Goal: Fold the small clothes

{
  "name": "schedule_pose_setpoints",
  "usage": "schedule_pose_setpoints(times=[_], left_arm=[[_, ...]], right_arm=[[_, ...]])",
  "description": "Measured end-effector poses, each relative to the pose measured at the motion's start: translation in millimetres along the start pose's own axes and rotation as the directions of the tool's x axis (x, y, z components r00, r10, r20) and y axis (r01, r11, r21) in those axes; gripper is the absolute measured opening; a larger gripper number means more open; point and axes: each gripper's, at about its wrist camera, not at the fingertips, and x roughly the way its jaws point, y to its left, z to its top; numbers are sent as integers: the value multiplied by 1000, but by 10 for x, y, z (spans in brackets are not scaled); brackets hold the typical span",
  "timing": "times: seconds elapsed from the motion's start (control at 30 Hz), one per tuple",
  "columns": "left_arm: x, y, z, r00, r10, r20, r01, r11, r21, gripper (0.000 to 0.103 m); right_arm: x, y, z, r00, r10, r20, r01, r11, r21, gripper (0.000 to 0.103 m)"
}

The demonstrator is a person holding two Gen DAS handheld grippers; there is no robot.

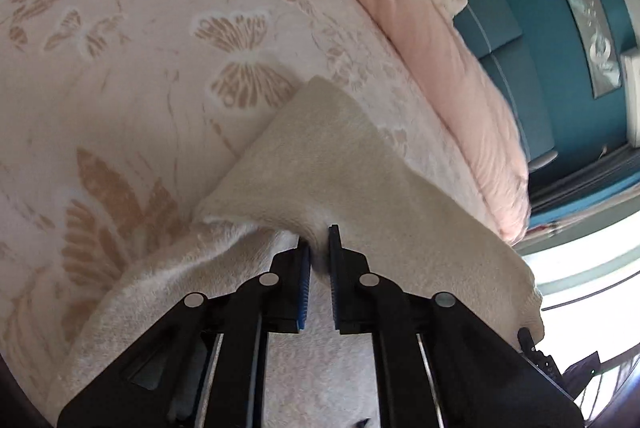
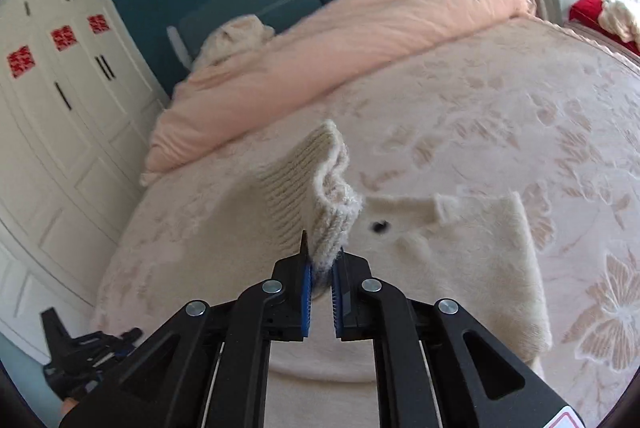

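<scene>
We find each claw, left claw (image 1: 319, 240) and right claw (image 2: 322, 260), clamped on the cream sweater (image 2: 472, 260) ahead of it, raising edges off the bed (image 2: 520, 108) for folding.

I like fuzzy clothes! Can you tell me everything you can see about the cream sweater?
The cream sweater looks soft and fuzzy, like knitted wool. It has a ribbed edge and a small dark spot on its front. Most of it lies on the flowery bedspread. The right gripper is shut on the ribbed edge, lifting it so it stands up in a fold. The left gripper pinches another part of the fabric, which bunches there.
</scene>
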Motion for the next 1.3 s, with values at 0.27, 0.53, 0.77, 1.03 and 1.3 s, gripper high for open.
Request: schedule_pose_setpoints(times=[0.27,0.53,0.77,1.03,1.3], left_arm=[[249,61,-225,996,93,4,-93,995,35,7],[231,17,-252,990,140,23,-142,981,129,8],[-51,-281,-456,956,277,96,-293,883,368,18],[-813,-283,-1045,880,431,199,-458,661,594,51],[-1324,14,-1603,838,504,208,-507,579,639,59]], right_arm=[[281,-499,-277,997,2,-80,3,998,58,7],[373,-562,-370,995,18,-103,-8,996,89,7],[122,-512,-508,979,-106,-175,112,993,28,23],[-1249,-915,-1507,961,-233,-148,221,971,-90,57],[-1937,-1387,-2448,933,-236,-270,244,970,-5,60]])
